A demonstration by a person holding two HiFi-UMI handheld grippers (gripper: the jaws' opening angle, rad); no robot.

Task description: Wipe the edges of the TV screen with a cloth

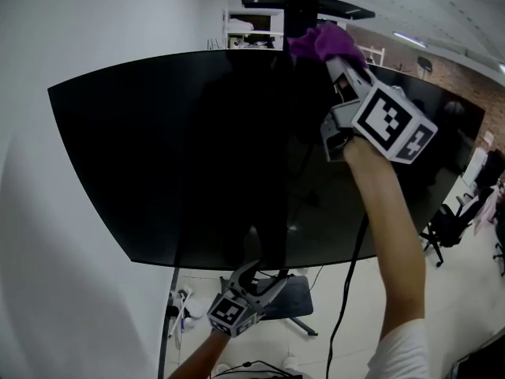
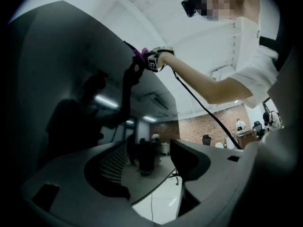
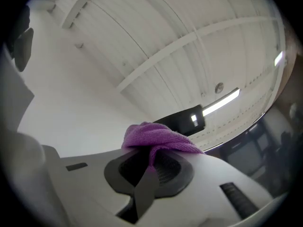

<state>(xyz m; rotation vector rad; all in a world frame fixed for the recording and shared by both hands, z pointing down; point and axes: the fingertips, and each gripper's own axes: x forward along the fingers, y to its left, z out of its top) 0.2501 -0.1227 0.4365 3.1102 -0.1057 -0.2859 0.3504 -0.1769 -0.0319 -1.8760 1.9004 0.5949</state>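
A large black TV screen (image 1: 197, 156) fills the head view; its glossy face also shows in the left gripper view (image 2: 71, 79). My right gripper (image 1: 335, 61) is raised to the screen's top edge, right of centre, shut on a purple cloth (image 1: 322, 42) that rests against that edge. In the right gripper view the cloth (image 3: 156, 137) bunches out of the closed right gripper (image 3: 150, 162). My left gripper (image 1: 252, 279) hangs open just below the screen's bottom edge, holding nothing. In its own view the left gripper (image 2: 149, 169) has its jaws apart, with the screen's lower edge running between them.
A white wall (image 1: 47, 251) lies left of and behind the TV. The stand's dark base (image 1: 288, 302) and a black cable (image 1: 347, 290) are below the screen. Office chairs (image 1: 450, 223) stand at the right. A dark ceiling-mounted unit (image 1: 308, 5) hangs above the top edge.
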